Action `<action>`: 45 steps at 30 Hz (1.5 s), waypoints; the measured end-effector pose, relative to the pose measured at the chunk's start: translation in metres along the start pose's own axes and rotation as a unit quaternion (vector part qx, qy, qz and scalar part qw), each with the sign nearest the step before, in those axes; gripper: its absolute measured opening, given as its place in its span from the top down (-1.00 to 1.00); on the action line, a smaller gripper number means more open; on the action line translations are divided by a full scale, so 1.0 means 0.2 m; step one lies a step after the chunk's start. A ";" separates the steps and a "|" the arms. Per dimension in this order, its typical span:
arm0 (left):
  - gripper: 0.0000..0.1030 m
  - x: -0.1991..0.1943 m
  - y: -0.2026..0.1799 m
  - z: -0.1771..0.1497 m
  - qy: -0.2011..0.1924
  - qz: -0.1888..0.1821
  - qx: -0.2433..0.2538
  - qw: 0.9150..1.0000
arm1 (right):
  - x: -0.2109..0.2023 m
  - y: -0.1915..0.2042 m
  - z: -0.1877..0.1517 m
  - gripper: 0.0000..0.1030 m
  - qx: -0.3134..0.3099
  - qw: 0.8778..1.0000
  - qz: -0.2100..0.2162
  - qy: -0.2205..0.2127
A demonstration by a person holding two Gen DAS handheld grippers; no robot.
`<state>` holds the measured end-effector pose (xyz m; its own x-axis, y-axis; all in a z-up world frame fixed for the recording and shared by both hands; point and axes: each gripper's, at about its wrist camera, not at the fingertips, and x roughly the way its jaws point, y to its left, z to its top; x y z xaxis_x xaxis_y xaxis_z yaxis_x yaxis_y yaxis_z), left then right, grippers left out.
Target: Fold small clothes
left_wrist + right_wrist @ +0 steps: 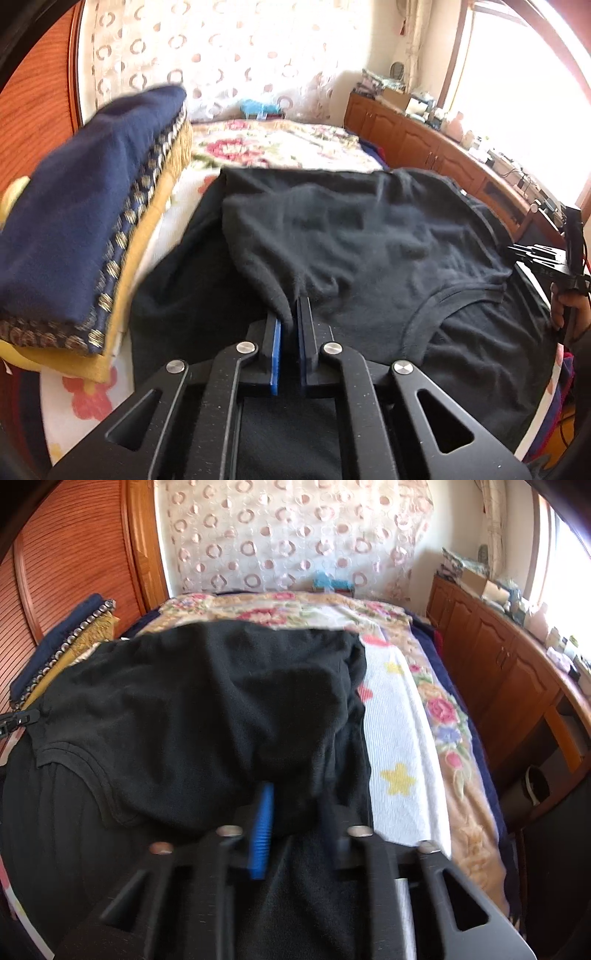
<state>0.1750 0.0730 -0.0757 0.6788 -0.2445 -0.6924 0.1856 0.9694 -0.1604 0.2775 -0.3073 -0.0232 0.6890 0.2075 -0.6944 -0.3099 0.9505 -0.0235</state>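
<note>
Left wrist view: the left gripper (290, 317) is clenched on a bunched edge of the black garment (369, 236), which lies spread over the flowered bed cover (280, 142), apparently so that side can be carried over into a fold; folded cloths (85, 229) sit stacked just beside it. Right wrist view: the right gripper (295, 812) stands with its fingers apart, cloth draped between them, grip unconfirmed owing to blur. No readable writing or labels appear in either view.

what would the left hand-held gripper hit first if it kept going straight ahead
The left hand-held gripper already pinches a fold of the black garment, so it would push straight into that bunched cloth. The floral bedspread lies beyond, though depth is hard to judge.
</note>
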 end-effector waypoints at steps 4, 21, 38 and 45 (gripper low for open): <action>0.85 -0.10 -0.03 0.04 -0.031 0.010 -0.001 0.999 | -0.12 0.01 0.04 0.92 -0.005 0.999 0.012 -0.044; 0.87 -0.57 -0.05 -0.08 -0.112 -0.031 -0.006 0.993 | -0.60 0.04 -0.12 0.93 -0.015 0.989 0.052 -0.141; 0.90 -0.61 0.00 -0.27 -0.082 -0.030 -0.025 0.996 | -0.80 0.04 -0.38 0.93 -0.013 0.990 0.073 -0.120; 0.90 -0.54 0.01 -0.35 -0.051 -0.015 -0.026 0.998 | -0.73 0.04 -0.40 0.93 -0.026 0.994 0.059 -0.088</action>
<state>0.0528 0.1019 -0.0505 0.7423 -0.2719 -0.6124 0.1719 0.9606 -0.2182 0.1223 -0.3489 0.0202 0.7483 0.3577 -0.5587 -0.4251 0.9051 0.0101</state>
